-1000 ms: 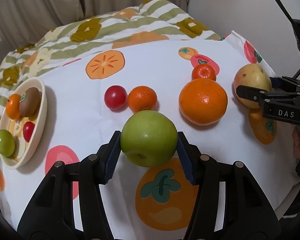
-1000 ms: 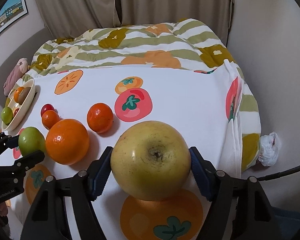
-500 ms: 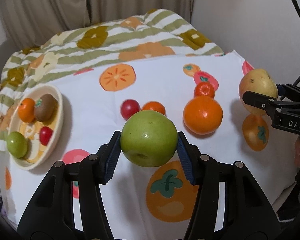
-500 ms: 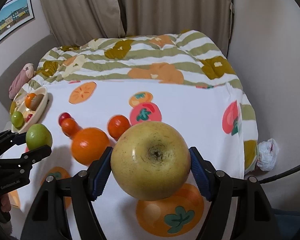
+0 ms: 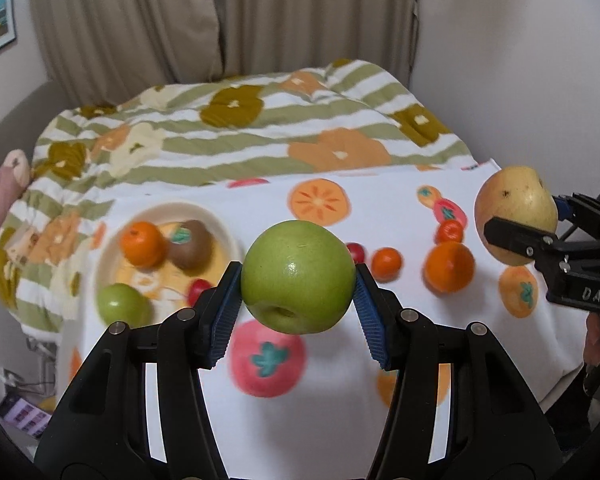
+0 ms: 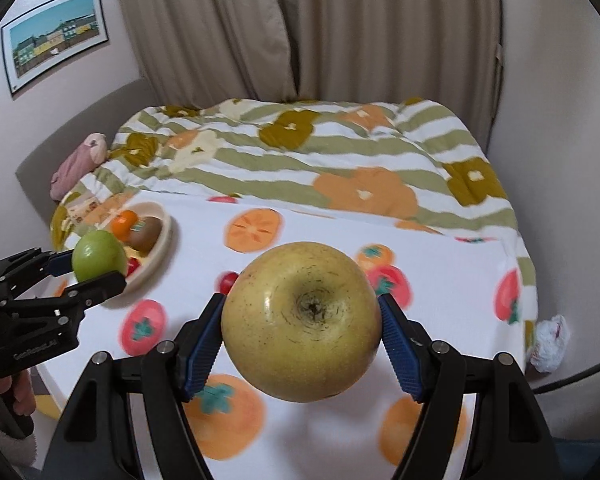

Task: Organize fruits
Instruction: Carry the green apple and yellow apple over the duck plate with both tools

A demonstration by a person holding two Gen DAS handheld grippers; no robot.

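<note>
Counting two held apples [image 5: 298, 276], one per gripper.

The green apple [image 5: 298, 276] partly hides a red fruit [image 5: 356, 251] behind it; the plate [image 5: 224, 232] beside it is blurred.

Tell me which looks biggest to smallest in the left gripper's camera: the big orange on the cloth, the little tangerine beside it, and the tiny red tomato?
1. Big orange
2. Little tangerine
3. Red tomato, half hidden behind the held green apple, so less sure.
</note>
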